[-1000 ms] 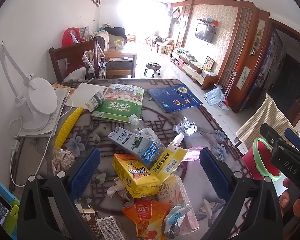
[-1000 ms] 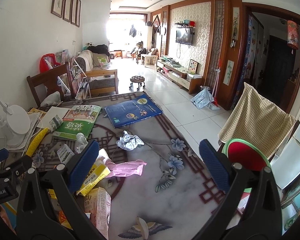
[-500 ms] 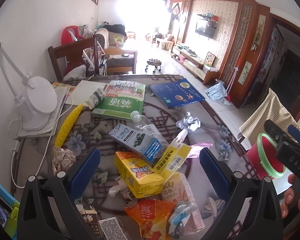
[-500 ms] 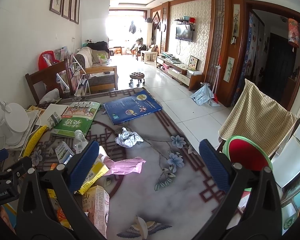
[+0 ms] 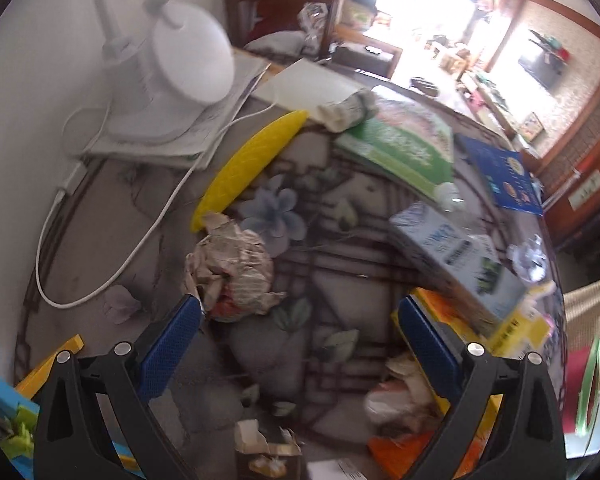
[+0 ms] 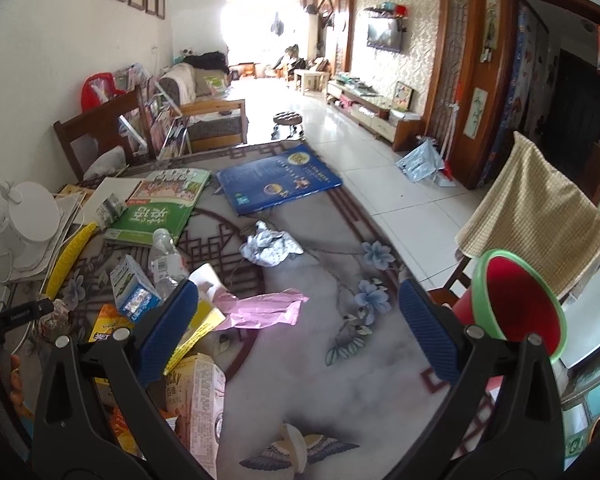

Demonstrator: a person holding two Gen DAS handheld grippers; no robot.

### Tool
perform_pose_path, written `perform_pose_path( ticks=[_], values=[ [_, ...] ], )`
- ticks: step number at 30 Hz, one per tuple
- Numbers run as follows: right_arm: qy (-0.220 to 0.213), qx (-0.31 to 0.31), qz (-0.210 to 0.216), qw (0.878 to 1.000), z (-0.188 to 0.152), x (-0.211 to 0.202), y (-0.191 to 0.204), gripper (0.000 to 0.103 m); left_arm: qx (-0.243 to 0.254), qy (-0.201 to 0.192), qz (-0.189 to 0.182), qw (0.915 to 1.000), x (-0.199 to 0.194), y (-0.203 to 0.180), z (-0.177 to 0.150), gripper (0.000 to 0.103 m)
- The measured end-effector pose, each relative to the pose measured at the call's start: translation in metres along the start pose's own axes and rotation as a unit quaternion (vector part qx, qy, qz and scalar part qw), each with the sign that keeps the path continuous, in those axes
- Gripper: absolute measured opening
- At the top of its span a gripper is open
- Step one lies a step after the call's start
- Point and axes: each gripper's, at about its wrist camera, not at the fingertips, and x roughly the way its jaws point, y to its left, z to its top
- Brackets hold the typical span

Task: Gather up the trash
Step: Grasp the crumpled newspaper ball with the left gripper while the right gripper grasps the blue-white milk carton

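My left gripper (image 5: 300,320) is open and empty, low over the table, with its left finger just beside a crumpled newspaper ball (image 5: 230,268). A blue-white milk carton (image 5: 456,248), yellow and orange boxes (image 5: 440,308) and wrappers lie to its right. My right gripper (image 6: 298,322) is open and empty above a pink wrapper (image 6: 260,310). A crumpled foil wrapper (image 6: 270,244), a plastic bottle (image 6: 164,256) and a biscuit box (image 6: 196,396) lie on the table. The red bin with green rim (image 6: 516,304) stands off the table's right edge.
A white desk lamp (image 5: 176,60) and its cable (image 5: 100,280) stand at the left by the wall. A yellow corn-shaped object (image 5: 248,168), a green book (image 5: 400,148) and a blue book (image 6: 278,182) lie further back. A chair with a checked cloth (image 6: 536,208) stands right.
My left gripper has swung left and dropped down toward the crumpled newspaper ball. My right gripper has barely moved, drifting slightly forward.
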Motion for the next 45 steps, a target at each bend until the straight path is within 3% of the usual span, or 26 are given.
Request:
perform_pose_path(
  ticks=[4,8,11,13,15,17,20,25,26,27,28,32,38,42,45],
  values=[
    [0.026,-0.033,0.03,0.999,0.005,0.019,0.025,0.099,-0.021,0.028,0.013,0.9993,0.028,0.013,0.009,0.094],
    [0.046,-0.079,0.061,0.994,0.011,0.042,0.056,0.099,-0.045,0.054,0.01,0.9975,0.048,0.022,0.016,0.083],
    [0.092,-0.101,0.103,0.985,0.016,0.068,0.081,0.099,-0.03,0.045,0.027,0.9982,0.052,0.023,0.018,0.059],
    [0.114,-0.111,0.13,0.979,0.019,0.085,0.1,0.099,-0.028,0.035,0.031,0.9985,0.052,0.028,0.019,0.036],
    [0.123,-0.133,0.142,0.973,0.02,0.098,0.121,0.093,-0.036,0.027,0.015,0.9989,0.049,0.035,0.021,0.03],
    [0.136,-0.16,0.151,0.966,0.02,0.111,0.142,0.085,-0.039,0.023,0.008,0.9989,0.045,0.039,0.021,0.029],
    [0.161,-0.198,0.167,0.952,0.013,0.126,0.172,0.084,-0.043,0.018,-0.009,0.9989,0.038,0.04,0.02,0.026],
    [0.204,-0.256,0.146,0.934,-0.005,0.15,0.193,0.082,-0.038,0.01,-0.034,0.9987,0.025,0.032,0.014,0.026],
    [0.21,-0.26,0.14,0.932,-0.008,0.156,0.195,0.079,-0.035,0.008,-0.036,0.9987,0.023,0.03,0.014,0.026],
    [0.215,-0.261,0.132,0.932,-0.011,0.159,0.194,0.066,-0.032,0.005,-0.039,0.9987,0.021,0.027,0.013,0.026],
    [0.219,-0.259,0.129,0.932,-0.014,0.161,0.192,0.059,-0.029,0.004,-0.04,0.9988,0.018,0.025,0.013,0.026],
    [0.202,-0.236,0.14,0.94,-0.011,0.153,0.181,0.053,-0.019,-0.001,-0.047,0.9987,0.01,0.018,0.012,0.026],
    [0.126,-0.161,0.177,0.963,0.021,0.091,0.137,0.049,0.012,-0.031,-0.076,0.9965,-0.025,-0.01,0.012,0.026],
    [0.082,-0.108,0.171,0.976,0.035,0.051,0.088,0.049,0.039,-0.044,-0.109,0.9923,-0.048,-0.04,0.004,0.026],
    [0.054,-0.073,0.141,0.986,0.041,0.027,0.046,0.049,0.075,-0.044,-0.139,0.9865,-0.063,-0.075,-0.007,0.026]
  ],
)
